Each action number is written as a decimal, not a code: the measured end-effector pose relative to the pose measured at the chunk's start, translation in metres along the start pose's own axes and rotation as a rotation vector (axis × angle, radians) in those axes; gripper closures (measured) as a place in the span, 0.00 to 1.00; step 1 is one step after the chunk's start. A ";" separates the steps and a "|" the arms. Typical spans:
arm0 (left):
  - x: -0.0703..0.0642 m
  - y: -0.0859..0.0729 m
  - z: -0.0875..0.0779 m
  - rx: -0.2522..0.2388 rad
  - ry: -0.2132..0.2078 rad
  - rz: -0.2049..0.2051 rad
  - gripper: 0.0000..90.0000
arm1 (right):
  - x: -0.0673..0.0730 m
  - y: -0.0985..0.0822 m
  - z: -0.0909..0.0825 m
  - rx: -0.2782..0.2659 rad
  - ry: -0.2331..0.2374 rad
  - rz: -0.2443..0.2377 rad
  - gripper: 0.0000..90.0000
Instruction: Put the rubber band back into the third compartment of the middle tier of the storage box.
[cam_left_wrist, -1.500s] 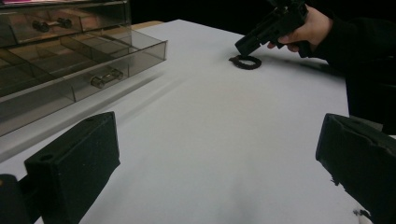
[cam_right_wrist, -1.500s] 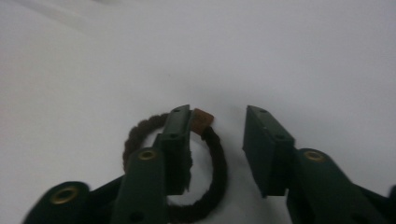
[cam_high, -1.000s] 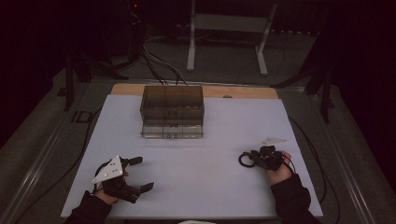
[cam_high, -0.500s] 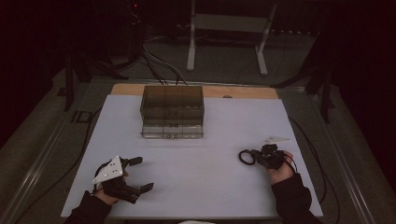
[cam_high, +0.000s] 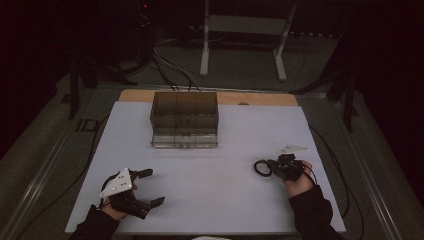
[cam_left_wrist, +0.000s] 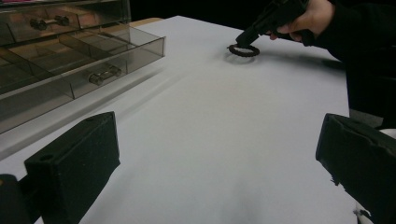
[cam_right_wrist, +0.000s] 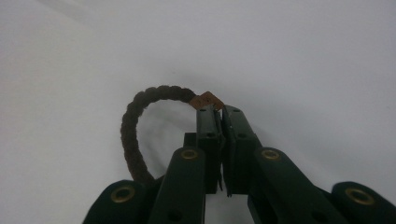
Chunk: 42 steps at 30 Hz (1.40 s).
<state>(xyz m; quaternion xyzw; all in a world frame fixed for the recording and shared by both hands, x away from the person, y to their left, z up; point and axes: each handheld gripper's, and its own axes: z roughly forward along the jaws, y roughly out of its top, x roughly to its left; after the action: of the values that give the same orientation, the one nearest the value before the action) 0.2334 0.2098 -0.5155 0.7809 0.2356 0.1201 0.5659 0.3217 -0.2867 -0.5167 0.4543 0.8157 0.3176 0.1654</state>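
Note:
A dark braided ring with a small brown tag lies against the white table. My right gripper is shut on the ring at that tag. In the high view the right gripper sits at the table's right, with the ring sticking out to its left. The left gripper view shows the ring far off under the other hand. My left gripper rests at the front left, open, with nothing between its fingers.
A clear smoky drawer cabinet stands at the back middle of the white table, with one lower drawer pulled out. Cables run along both sides of the table. A metal stand is on the floor behind.
The right gripper with the ring has shifted slightly to the left. The left gripper has stayed put.

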 end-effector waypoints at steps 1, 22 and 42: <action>0.000 0.000 0.000 -0.002 0.001 -0.003 0.00 | 0.001 0.001 0.000 0.000 -0.002 -0.005 0.96; 0.000 -0.002 0.000 0.011 -0.002 -0.007 0.00 | 0.012 0.038 -0.004 -0.047 0.037 -0.059 0.96; 0.000 -0.003 0.000 0.008 0.001 -0.004 0.00 | 0.026 0.073 0.006 -0.049 0.060 -0.096 0.96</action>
<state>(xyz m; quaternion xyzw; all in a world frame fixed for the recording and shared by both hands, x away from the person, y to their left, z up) 0.2328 0.2107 -0.5181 0.7825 0.2381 0.1185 0.5630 0.3578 -0.2346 -0.4726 0.4007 0.8332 0.3426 0.1669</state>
